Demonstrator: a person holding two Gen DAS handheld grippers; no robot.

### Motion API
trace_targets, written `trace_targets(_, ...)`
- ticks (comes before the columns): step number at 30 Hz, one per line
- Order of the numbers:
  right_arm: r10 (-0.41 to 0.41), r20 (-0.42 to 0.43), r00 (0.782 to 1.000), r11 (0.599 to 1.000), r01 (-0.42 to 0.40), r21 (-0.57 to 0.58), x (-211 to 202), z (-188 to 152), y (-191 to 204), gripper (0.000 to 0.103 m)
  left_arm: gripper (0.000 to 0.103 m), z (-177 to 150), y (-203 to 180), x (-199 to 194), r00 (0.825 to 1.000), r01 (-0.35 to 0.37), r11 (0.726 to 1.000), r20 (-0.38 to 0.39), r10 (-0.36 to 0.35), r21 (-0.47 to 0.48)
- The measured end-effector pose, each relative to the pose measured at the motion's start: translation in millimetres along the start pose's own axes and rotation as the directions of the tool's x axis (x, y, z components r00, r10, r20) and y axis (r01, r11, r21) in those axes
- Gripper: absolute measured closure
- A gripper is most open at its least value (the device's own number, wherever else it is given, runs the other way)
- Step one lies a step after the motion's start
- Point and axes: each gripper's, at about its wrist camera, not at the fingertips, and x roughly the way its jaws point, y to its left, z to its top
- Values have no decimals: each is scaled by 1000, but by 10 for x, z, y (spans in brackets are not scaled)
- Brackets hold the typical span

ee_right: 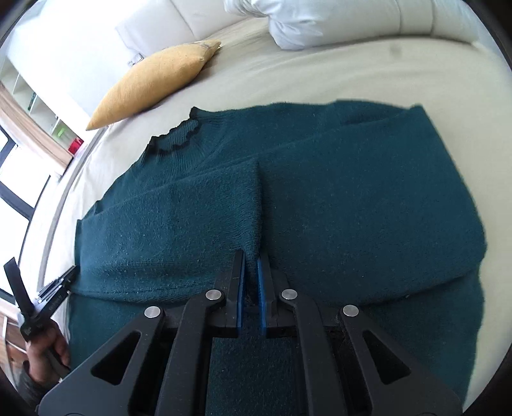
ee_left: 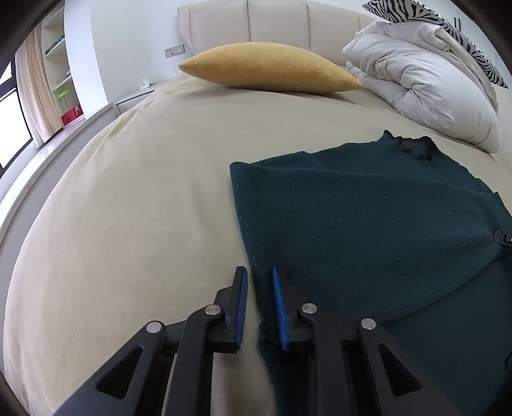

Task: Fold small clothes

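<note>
The bed carries a dark teal sweater laid flat, both sleeves folded over its front. Left gripper straddles the sweater's side edge, fingers slightly apart. Right gripper fingers nearly together, pinching the folded sleeve's cuff.

the sweater is a dark teal green all over, with a darker, almost black wavy trim along its collar. the bed sheet is a pale cream beige. the pillow is mustard yellow. the duvet is off-white with a faint grey tone, and the cushion behind it carries a black and white zebra stripe. the headboard is a light cream. both grippers are black with silver rivets, and the pads on their fingers are bright blue. a small red box sits on the white shelf, below a lime green item.
</note>
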Motion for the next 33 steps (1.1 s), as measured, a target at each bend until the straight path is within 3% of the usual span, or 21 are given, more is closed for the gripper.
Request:
trace_targets(3,56,-4,998,997,-56,50,76,-31,-143,97,82,13,-4,16,1000,0,1000,-2,0,-2)
trace_targets(6,109,-9,994,988,-107,108,-25,-60,-264,94,74,24,94,-44,999,40,998,6,-40,-45)
trace_targets(8,62,8,998,987,-62,148,-209,-122,-313,87,47,-14,231,-142,999,50,993,6,-49,-110)
trace_targets(9,26,23,999,987,-29,157,-324,-167,-336,86,42,-55,303,-219,999,47,989,6,-47,-142)
trace_targets(11,-6,51,999,985,-2,171,-566,-298,-400,84,39,-181,414,-426,998,66,981,12,-64,-185)
trace_targets(15,39,94,995,980,-57,192,-1041,-656,-556,83,36,-590,539,-870,986,165,962,10,-167,-217)
trace_targets(17,55,111,992,980,-74,183,-1316,-905,-607,70,28,-846,570,-1049,976,209,950,-10,-217,-233)
trace_targets(18,59,120,991,980,-81,182,-1417,-994,-636,62,28,-965,571,-1114,969,235,940,-22,-248,-246)
trace_targets(19,68,141,988,979,-94,180,-1556,-1120,-657,45,28,-1105,572,-1178,954,276,926,-41,-296,-257)
trace_targets(20,74,159,985,979,-102,176,-1665,-1225,-670,36,28,-1224,573,-1233,940,311,912,-56,-337,-267)
trace_targets(23,92,145,985,983,-113,146,-1962,-1550,-707,35,28,-1605,627,-1429,907,374,866,-64,-417,-333)
trace_targets(25,103,127,987,984,-120,132,-2081,-1722,-729,35,28,-1823,671,-1521,873,417,822,-80,-481,-387)
trace_targets(28,98,92,991,986,-109,123,-2195,-1917,-786,35,31,-2007,658,-1660,849,445,797,-91,-521,-409)
trace_targets(33,132,77,988,975,-143,170,-2336,-2106,-926,37,32,-2177,570,-1728,778,510,737,-128,-615,-443)
